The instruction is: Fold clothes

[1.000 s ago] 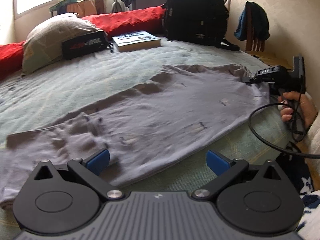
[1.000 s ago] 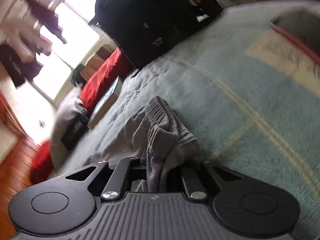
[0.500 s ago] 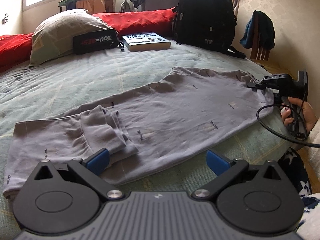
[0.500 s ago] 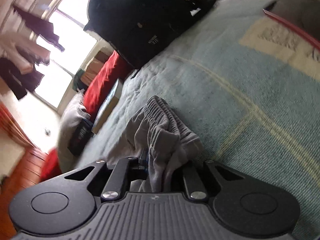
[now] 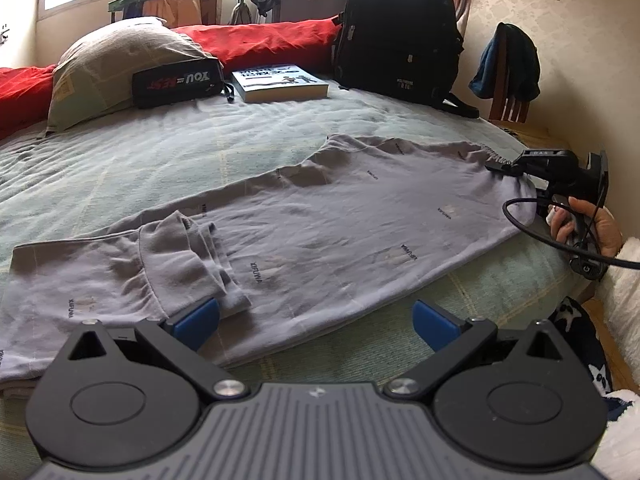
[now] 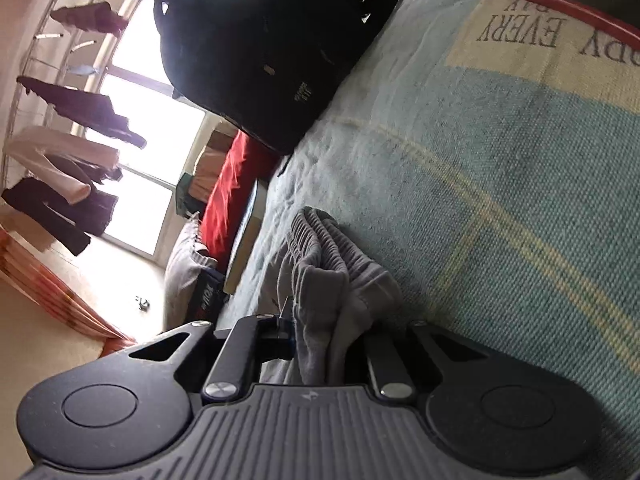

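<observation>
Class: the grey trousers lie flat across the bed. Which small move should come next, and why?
Probably bring the left gripper down onto the cuff end and close. Its jaws stand open and empty just above that rumpled end, while the right gripper is shut on the waistband, so only one end of the grey trousers is held.

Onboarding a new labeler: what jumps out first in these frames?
The grey sweatpants spread across the green bedspread, with the right tool clamped on their waistband. Behind, a black backpack stands against a red quilt. The left tool hovers open at the near edge.
</observation>
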